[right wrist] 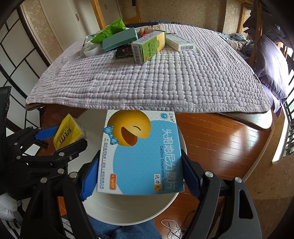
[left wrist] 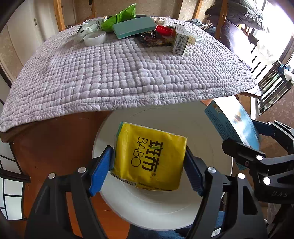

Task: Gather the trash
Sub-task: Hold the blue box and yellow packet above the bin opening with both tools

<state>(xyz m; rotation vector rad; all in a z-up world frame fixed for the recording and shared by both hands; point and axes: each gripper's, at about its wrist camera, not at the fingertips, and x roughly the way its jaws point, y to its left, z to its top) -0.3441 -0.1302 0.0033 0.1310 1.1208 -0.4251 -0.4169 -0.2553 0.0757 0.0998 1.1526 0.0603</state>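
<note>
My left gripper (left wrist: 148,165) is shut on a yellow tissue pack (left wrist: 149,156), holding it over the mouth of a white round bin (left wrist: 207,132) on the floor. My right gripper (right wrist: 140,169) is shut on a blue medicine box (right wrist: 141,156) with a laughing yellow face, also above the white bin (right wrist: 128,207). Each gripper shows at the edge of the other's view: the blue box (left wrist: 233,121) at the right, the yellow pack (right wrist: 68,132) at the left. More trash lies at the far side of the quilted table: a green wrapper (left wrist: 119,16), a green carton (right wrist: 148,47), a white carton (right wrist: 180,43).
A lavender quilted cloth (left wrist: 119,73) covers the table, its edge overhanging the bin. A teal case (left wrist: 134,27), a tape roll (left wrist: 94,37) and a barcoded box (left wrist: 181,43) sit at the far side. Wooden floor (right wrist: 220,143) lies to the right, cables (right wrist: 174,228) near the bin, a person's jeans (right wrist: 110,229) below.
</note>
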